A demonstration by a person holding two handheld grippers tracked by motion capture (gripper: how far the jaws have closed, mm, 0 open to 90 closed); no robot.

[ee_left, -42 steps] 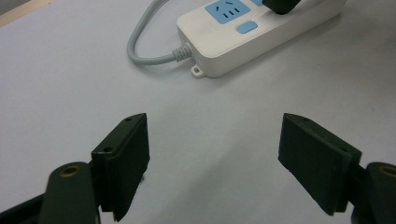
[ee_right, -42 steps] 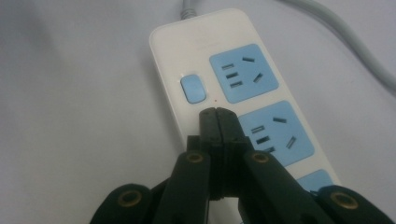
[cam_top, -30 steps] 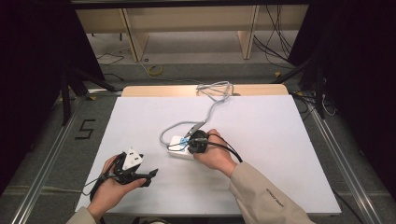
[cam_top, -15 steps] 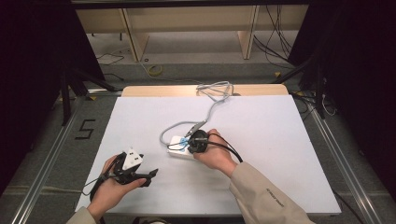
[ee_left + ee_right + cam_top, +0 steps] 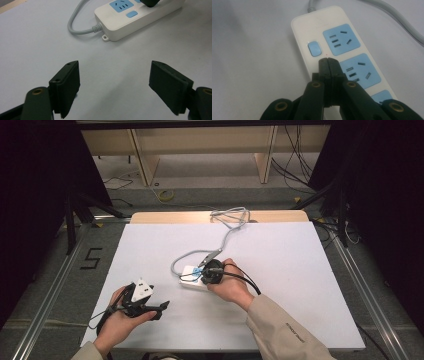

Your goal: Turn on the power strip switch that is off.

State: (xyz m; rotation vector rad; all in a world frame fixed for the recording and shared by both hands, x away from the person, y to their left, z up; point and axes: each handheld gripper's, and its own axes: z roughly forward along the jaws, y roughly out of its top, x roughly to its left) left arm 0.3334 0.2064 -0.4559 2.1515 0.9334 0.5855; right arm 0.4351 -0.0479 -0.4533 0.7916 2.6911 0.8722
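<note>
Near the middle of the white tabletop (image 5: 300, 270) lies the white plastic power strip with blue sockets (image 5: 329, 47). The right gripper (image 5: 328, 60), fingers pressed together and empty, sits just beside its blue switch (image 5: 315, 48), apparently poised to press. The left gripper (image 5: 113, 87), fingers wide and empty, waits near the front-left corner.

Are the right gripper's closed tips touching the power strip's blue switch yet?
Apart. Right gripper view: the right gripper tips sit just short of the switch, white casing between them.
</note>
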